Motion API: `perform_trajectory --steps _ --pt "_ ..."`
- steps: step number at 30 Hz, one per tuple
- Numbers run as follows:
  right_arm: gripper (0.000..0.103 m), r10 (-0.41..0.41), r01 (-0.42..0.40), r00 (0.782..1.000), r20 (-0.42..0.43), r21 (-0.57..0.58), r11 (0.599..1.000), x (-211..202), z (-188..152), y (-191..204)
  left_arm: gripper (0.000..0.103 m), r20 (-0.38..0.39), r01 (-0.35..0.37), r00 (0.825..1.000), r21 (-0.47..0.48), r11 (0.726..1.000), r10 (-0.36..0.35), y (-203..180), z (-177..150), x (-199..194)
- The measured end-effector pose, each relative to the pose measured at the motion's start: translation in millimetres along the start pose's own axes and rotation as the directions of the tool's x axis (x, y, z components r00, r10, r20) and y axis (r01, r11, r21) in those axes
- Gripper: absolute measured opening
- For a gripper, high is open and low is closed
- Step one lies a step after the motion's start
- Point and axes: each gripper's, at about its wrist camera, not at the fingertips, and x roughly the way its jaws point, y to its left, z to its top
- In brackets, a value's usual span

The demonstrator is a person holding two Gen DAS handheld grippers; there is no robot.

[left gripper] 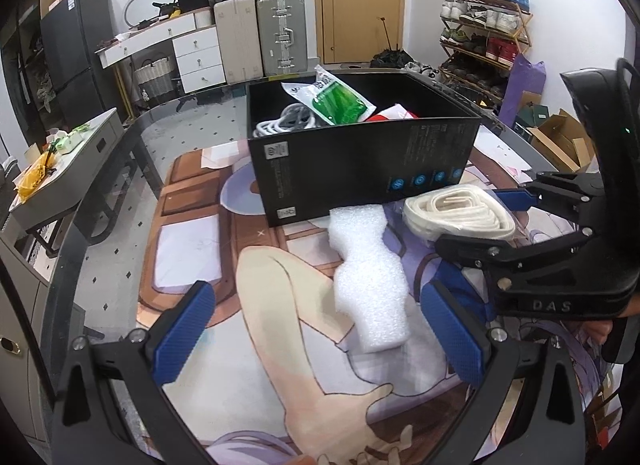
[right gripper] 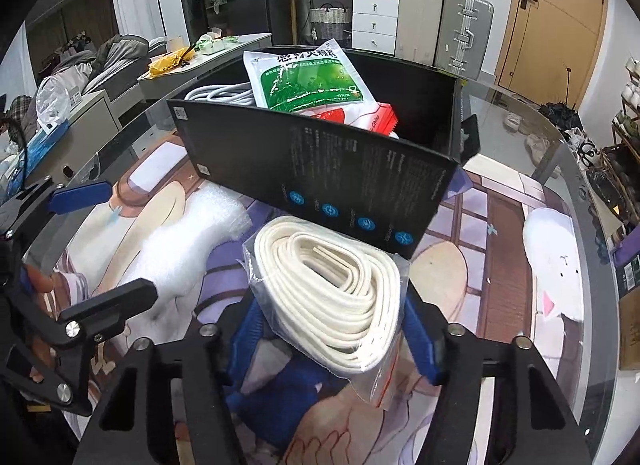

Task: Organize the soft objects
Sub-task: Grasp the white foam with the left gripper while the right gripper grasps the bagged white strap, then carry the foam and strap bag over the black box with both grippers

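A black box stands on the printed mat and holds a green-and-white packet, a grey-white cable coil and a red-and-white packet. A white foam piece lies in front of the box, between the wide-open fingers of my left gripper. My right gripper is shut on a bagged coil of cream strap, right in front of the box. The foam piece lies to its left. In the left wrist view the right gripper sits around the strap coil.
The printed mat covers a glass table. Behind it are suitcases, a white drawer desk, a wooden door and a shoe rack. A side table with clutter stands left.
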Motion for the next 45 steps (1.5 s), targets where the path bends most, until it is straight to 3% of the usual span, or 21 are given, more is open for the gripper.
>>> perform_trajectory --steps 9,11,14,20,25,35,45 --pt "0.063 -0.008 0.008 1.000 0.008 0.026 1.000 -12.3 -17.7 -1.4 0.102 -0.047 -0.003 0.999 0.018 1.000 0.004 -7.5 -1.1 12.2" --pt "0.063 -0.009 0.009 1.000 0.008 0.026 1.000 -12.9 -19.1 -1.6 0.097 -0.060 0.007 0.998 0.014 1.000 -0.006 -7.7 -2.3 14.7" --pt "0.063 -0.009 0.009 1.000 0.014 0.029 1.000 -13.9 -21.4 -0.4 0.084 -0.087 0.029 0.996 0.014 0.999 -0.028 -10.6 -3.1 19.5" --pt "0.063 -0.008 0.007 1.000 0.020 0.027 1.000 -15.7 -25.8 -2.0 0.062 -0.075 0.055 0.996 0.005 0.998 -0.055 -13.2 -3.2 18.1" --pt "0.063 -0.007 0.006 1.000 0.020 0.027 1.000 -16.0 -26.2 -2.4 0.037 -0.063 0.072 0.995 0.002 0.997 -0.072 -11.4 -2.7 15.7" --pt "0.063 -0.011 0.011 1.000 0.022 0.031 0.999 -17.3 -26.6 -3.7 0.036 -0.057 0.077 0.995 0.002 0.997 -0.077 -10.8 -0.8 13.2" --pt "0.062 -0.003 0.002 0.999 0.039 0.041 0.999 -23.4 -26.8 -2.9 0.036 0.016 0.059 0.998 -0.003 0.998 -0.059 -6.4 6.0 -12.1"
